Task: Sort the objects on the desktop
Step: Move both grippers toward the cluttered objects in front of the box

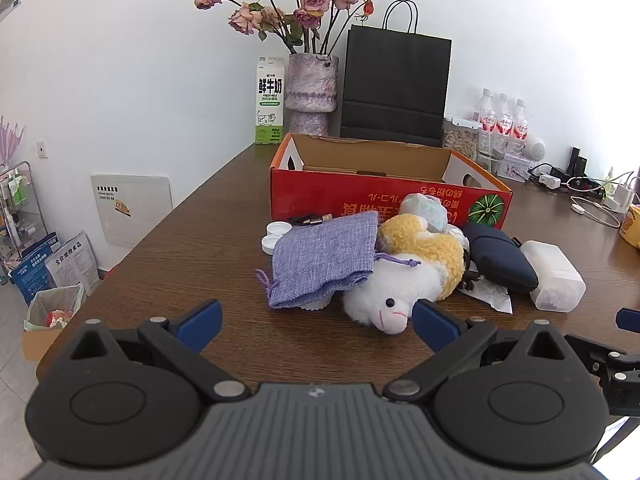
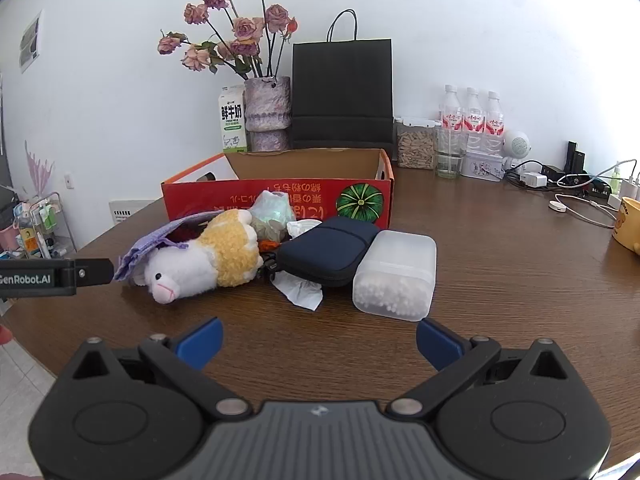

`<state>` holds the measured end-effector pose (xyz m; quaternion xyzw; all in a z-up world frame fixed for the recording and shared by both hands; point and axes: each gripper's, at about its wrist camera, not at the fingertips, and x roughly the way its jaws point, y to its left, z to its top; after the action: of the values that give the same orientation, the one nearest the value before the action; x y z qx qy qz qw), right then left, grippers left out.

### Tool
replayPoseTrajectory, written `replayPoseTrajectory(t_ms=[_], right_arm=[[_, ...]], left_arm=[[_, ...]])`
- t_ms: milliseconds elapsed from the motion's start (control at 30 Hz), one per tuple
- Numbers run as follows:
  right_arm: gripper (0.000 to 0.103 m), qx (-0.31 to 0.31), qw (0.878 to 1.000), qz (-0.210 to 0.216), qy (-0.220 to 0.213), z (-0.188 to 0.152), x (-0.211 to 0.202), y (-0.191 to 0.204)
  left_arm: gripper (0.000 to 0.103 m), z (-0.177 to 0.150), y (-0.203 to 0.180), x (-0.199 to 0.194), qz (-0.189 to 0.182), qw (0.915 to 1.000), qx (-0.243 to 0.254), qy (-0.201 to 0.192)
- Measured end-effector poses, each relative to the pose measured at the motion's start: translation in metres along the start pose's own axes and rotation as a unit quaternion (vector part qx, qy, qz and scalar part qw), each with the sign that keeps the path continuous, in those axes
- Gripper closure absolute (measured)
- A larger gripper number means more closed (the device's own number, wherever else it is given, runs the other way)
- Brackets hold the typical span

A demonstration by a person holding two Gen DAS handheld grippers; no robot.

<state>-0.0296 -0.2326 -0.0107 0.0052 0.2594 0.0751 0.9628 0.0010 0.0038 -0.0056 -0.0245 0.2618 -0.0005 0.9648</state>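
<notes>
Home or small-office room. Brown wood bench (image 2: 480, 264) against a white wall, with dried roses in a vase (image 2: 267, 114), milk carton (image 2: 232, 120), black paper bag (image 2: 342, 92), water bottles (image 2: 472, 116), chargers and cables (image 2: 576, 188). Floor at left: wire rack (image 1: 20, 204), bin (image 1: 54, 304), pet-food bags (image 1: 72, 264).

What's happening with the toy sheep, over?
Both jaws open, empty. Plush sheep untouched in the pile before the red box. Purple pouch draped over it.
</notes>
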Motion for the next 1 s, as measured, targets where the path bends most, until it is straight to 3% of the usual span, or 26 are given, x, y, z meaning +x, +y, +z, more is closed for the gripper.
replayPoseTrajectory(t_ms=[1000], right_arm=[[0.0, 0.003, 1.0, -0.001, 0.002, -0.0035, 0.0033, -0.0026]], left_arm=[[0.0, -0.0059, 0.0017, 0.0032, 0.0, 1.0, 0.0, 0.005]])
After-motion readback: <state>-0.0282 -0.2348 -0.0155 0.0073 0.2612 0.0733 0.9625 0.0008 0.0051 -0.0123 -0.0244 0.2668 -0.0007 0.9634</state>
